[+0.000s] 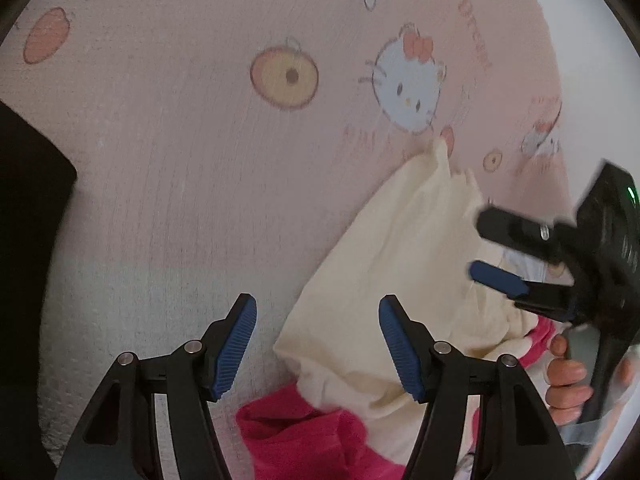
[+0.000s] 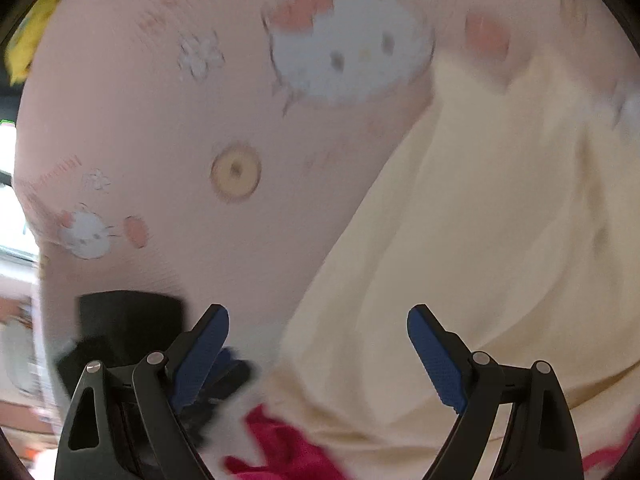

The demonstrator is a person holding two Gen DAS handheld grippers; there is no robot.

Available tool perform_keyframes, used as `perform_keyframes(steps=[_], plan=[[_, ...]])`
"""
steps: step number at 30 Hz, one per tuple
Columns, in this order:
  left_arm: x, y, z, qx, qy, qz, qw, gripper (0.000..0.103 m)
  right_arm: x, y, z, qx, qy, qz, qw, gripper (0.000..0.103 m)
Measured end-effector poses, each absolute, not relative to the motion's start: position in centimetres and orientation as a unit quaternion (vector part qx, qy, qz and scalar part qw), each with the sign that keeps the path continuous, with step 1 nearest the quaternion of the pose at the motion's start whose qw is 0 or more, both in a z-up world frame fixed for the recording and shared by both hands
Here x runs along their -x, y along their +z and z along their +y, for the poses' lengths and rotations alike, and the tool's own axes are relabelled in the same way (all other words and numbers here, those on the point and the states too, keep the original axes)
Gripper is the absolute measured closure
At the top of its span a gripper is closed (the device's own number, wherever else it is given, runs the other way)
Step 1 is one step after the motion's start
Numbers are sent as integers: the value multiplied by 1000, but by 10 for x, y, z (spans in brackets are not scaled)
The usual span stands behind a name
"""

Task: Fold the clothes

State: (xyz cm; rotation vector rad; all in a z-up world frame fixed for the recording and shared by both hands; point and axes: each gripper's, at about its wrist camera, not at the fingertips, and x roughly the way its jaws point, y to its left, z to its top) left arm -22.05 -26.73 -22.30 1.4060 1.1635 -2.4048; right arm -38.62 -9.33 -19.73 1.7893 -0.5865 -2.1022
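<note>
Cream garment [image 1: 400,264] w/ pink trim lies crumpled on the pink printed sheet [image 1: 180,140], looks soft, light & floppy, so pinch a corner/hem; left gripper [image 1: 318,344] & right gripper [image 2: 318,356] both spread, empty.

Soft, even daylight fills both views, with no hard shadows or glare. The left wrist view is fairly sharp: the pink printed sheet [image 1: 168,152] shows its weave, though the right claw [image 1: 486,246] at the edge is smeared. The right wrist view is blurred throughout, the cartoon prints and the cream garment [image 2: 480,240] streaked. Both pictures bulge fisheye-style, with dark rounded corners; a bright patch burns white at the right view's left edge.
</note>
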Motion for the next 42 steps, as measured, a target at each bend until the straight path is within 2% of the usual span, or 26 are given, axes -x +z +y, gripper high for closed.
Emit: perform_keyframes(steps=[2,8,9,10,12,15,20,26,28,30,34,38,42], plan=[[216,-232,-265,-473,-786,393,60,42,385,-211,-100,-648,-707,-226,171,13],[199,-252,-261,-456,-772,441,50,42,377,-231,-122,-692,-677,-168,187,15],[196,-252,-259,-450,-777,438,50,48,376,-232,-124,-696,-674,-156,194,15],[195,-251,-258,-448,-781,433,48,59,375,-232,-125,-697,-672,-148,202,15],[194,-247,-251,-440,-794,418,40,68,373,-232,-123,-695,-671,-142,216,15],[199,-244,-244,-443,-801,401,34,75,378,-240,-107,-699,-663,-185,195,22],[201,-239,-235,-439,-803,402,25,75,373,-262,-96,-717,-623,-263,170,34],[192,-232,-231,-418,-807,418,5,75,363,-250,-118,-711,-650,-196,184,39],[189,-229,-228,-413,-812,414,2,78,361,-241,-124,-702,-665,-170,189,40],[188,-227,-226,-409,-815,410,-1,79,359,-234,-123,-687,-686,-154,185,47],[184,-228,-225,-403,-817,411,17,90,349,-241,-118,-696,-677,-156,183,59],[183,-229,-224,-402,-814,419,16,90,336,-244,-134,-704,-676,-99,194,60],[184,-224,-215,-401,-815,418,-2,90,337,-252,-135,-708,-672,-105,190,60]])
